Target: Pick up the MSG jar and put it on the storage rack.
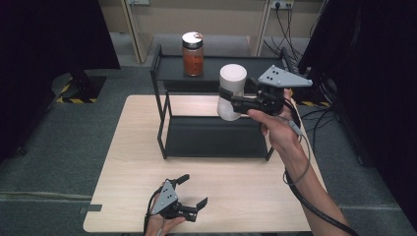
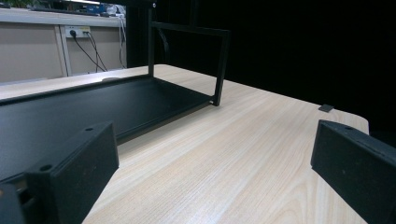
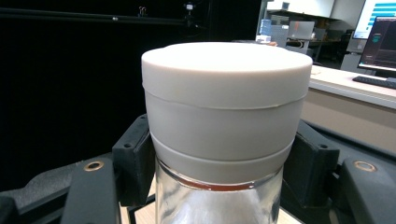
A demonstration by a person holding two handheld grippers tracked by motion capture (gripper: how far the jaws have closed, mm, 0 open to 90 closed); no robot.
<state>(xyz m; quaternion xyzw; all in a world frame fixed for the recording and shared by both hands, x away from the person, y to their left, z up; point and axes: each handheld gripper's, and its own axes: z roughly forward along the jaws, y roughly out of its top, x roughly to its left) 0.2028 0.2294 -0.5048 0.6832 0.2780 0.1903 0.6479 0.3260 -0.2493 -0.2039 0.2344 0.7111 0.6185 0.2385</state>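
My right gripper [image 1: 230, 97] is shut on a white-lidded jar [image 1: 231, 92] and holds it in the air, upright, in front of the top tier of a black two-tier shelf [image 1: 212, 137]. In the right gripper view the jar [image 3: 224, 126] stands close up, with a black jaw pressed against each side just below the lid. A jar of orange-red contents with a brown and white lid [image 1: 193, 54] stands on the shelf's top tier at the left. My left gripper [image 1: 193, 192] rests open near the table's front edge, and its jaws [image 2: 210, 172] hold nothing.
The shelf's lower tier [image 2: 93, 112] lies bare on the light wood table [image 1: 133, 162]. Cables hang at the back right beside dark equipment [image 1: 295, 34]. A small black tab [image 1: 91, 208] sits at the table's front left edge.
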